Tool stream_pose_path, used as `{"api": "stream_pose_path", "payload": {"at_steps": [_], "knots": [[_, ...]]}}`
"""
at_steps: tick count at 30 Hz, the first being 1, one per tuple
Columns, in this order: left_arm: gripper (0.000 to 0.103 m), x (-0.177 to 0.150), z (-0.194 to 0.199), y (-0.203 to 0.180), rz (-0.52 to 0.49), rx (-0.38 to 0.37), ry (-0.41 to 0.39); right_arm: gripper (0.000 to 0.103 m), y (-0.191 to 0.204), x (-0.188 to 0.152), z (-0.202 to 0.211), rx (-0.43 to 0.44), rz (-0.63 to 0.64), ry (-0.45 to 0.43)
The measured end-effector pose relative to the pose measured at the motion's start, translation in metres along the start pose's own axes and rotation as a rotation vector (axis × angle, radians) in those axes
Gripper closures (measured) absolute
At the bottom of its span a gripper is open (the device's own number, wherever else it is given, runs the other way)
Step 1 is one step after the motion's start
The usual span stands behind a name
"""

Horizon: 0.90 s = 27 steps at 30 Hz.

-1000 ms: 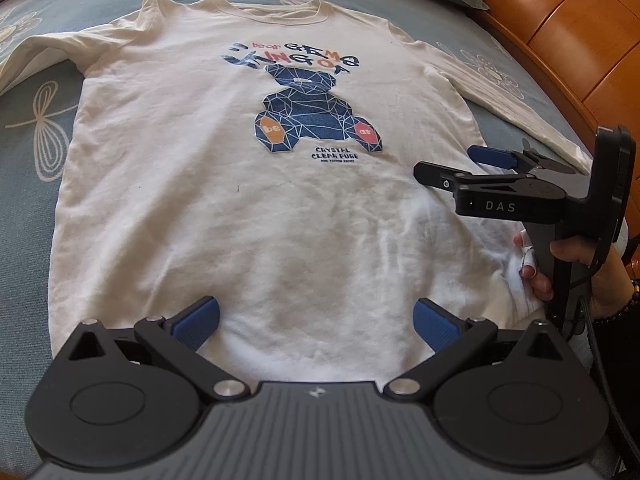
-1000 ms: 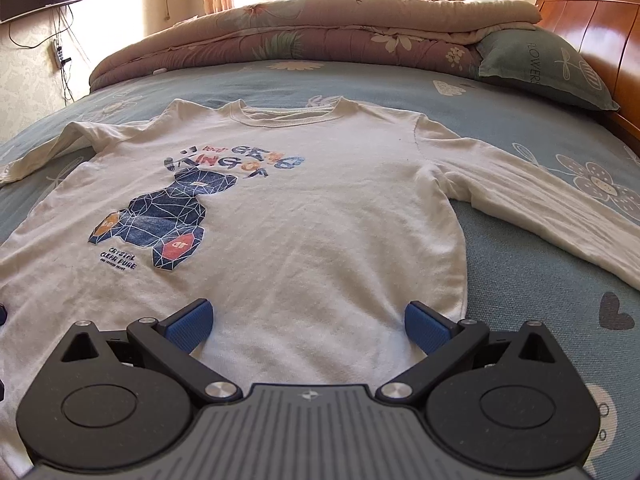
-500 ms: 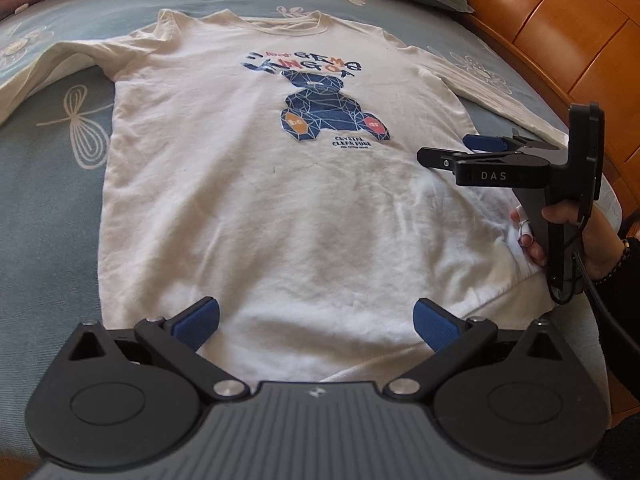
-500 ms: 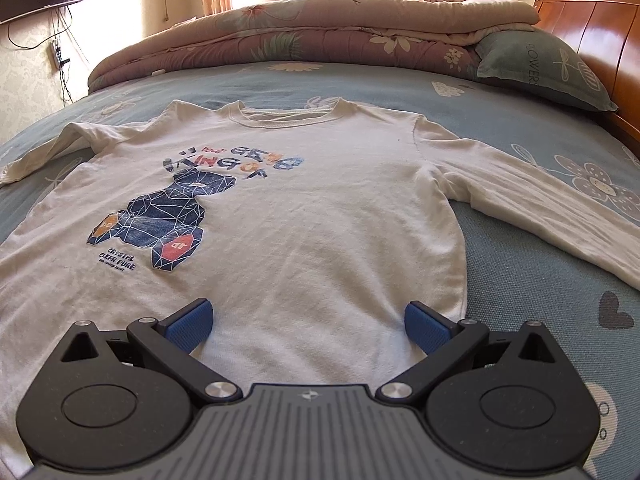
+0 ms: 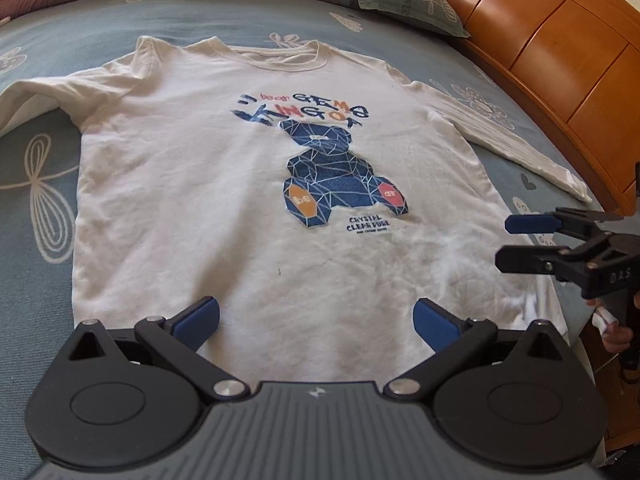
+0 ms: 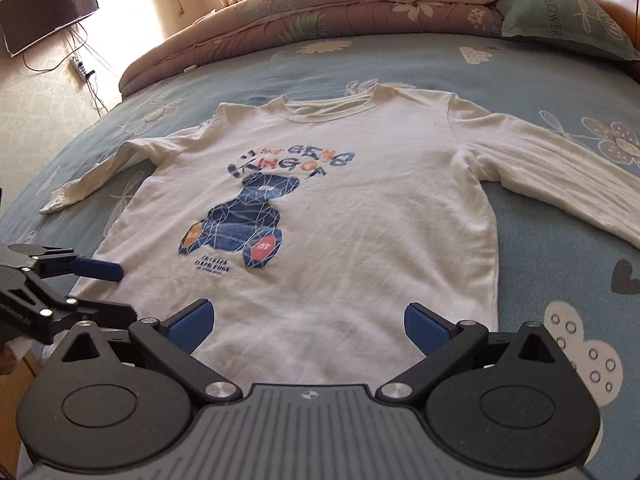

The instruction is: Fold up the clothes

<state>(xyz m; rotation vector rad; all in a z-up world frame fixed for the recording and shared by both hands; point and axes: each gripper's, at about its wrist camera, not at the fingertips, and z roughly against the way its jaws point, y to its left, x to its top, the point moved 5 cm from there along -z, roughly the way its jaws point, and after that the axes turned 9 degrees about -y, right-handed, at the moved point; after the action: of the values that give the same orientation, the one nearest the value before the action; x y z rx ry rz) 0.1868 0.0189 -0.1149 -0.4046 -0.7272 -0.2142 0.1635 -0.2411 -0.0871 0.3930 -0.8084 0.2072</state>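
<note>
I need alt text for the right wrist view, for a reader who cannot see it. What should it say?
A white long-sleeved shirt with a blue bear print lies flat, face up, on a blue flowered bed sheet, both sleeves spread out. The open right tool hovers over the hem, and the open left tool reaches in from the left edge.

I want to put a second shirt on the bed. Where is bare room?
Bare sheet lies between the shirt collar and the rolled quilt, and beside the hem under the right-hand sleeve. The middle is covered.

Sunlit bedroom, wooden headboard
</note>
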Motion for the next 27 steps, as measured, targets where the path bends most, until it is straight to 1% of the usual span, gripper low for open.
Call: {"api": "stream_pose_path", "payload": {"at_steps": [1, 2, 4, 6, 8, 11, 13, 15, 17, 19, 22, 24, 25, 27], "knots": [[0.001, -0.003, 0.004, 0.001, -0.01, -0.018, -0.016, 0.0, -0.001, -0.009, 0.002, 0.003, -0.002, 0.028], [0.001, -0.005, 0.007, 0.003, -0.019, -0.036, -0.031, 0.0, -0.004, -0.019, 0.005, -0.013, 0.006, 0.042], [0.001, -0.008, 0.012, 0.005, -0.034, -0.053, -0.036, 0.0, -0.007, -0.034, 0.016, -0.038, 0.056, 0.019], [0.001, -0.01, 0.016, 0.006, -0.046, -0.066, -0.036, 0.0, -0.009, -0.041, 0.025, -0.089, 0.086, 0.034], [0.001, -0.009, 0.017, 0.006, -0.039, -0.059, -0.032, 0.0, -0.013, -0.039, 0.029, -0.117, 0.071, 0.033], [0.001, -0.005, 0.019, 0.007, 0.001, -0.033, -0.029, 0.0, -0.019, -0.024, 0.03, -0.109, 0.001, -0.002], [0.001, 0.0, 0.023, 0.006, 0.018, -0.028, -0.05, 0.0, -0.017, -0.013, 0.024, -0.107, -0.038, -0.016], [0.001, 0.003, 0.024, 0.008, 0.014, -0.035, -0.068, 0.0, -0.013, -0.006, 0.015, -0.086, -0.062, -0.019], [0.001, 0.005, 0.022, 0.011, 0.015, -0.037, -0.074, 0.0, -0.009, -0.005, 0.003, -0.074, -0.056, 0.001], [0.001, 0.0, 0.015, 0.021, 0.054, -0.02, -0.04, 0.0, -0.008, -0.01, -0.008, -0.097, -0.035, 0.036], [0.001, -0.006, 0.02, 0.027, 0.094, -0.054, -0.101, 0.0, -0.002, -0.02, -0.012, -0.126, 0.073, 0.019], [0.001, -0.008, 0.023, 0.03, 0.128, -0.064, -0.133, 0.0, 0.003, -0.024, -0.014, -0.15, 0.134, 0.026], [0.001, -0.009, 0.024, 0.031, 0.144, -0.067, -0.147, 0.0, 0.004, -0.025, -0.015, -0.162, 0.146, 0.025], [0.001, -0.007, 0.024, 0.031, 0.151, -0.064, -0.146, 0.0, 0.003, -0.023, -0.016, -0.178, 0.114, 0.013]]}}
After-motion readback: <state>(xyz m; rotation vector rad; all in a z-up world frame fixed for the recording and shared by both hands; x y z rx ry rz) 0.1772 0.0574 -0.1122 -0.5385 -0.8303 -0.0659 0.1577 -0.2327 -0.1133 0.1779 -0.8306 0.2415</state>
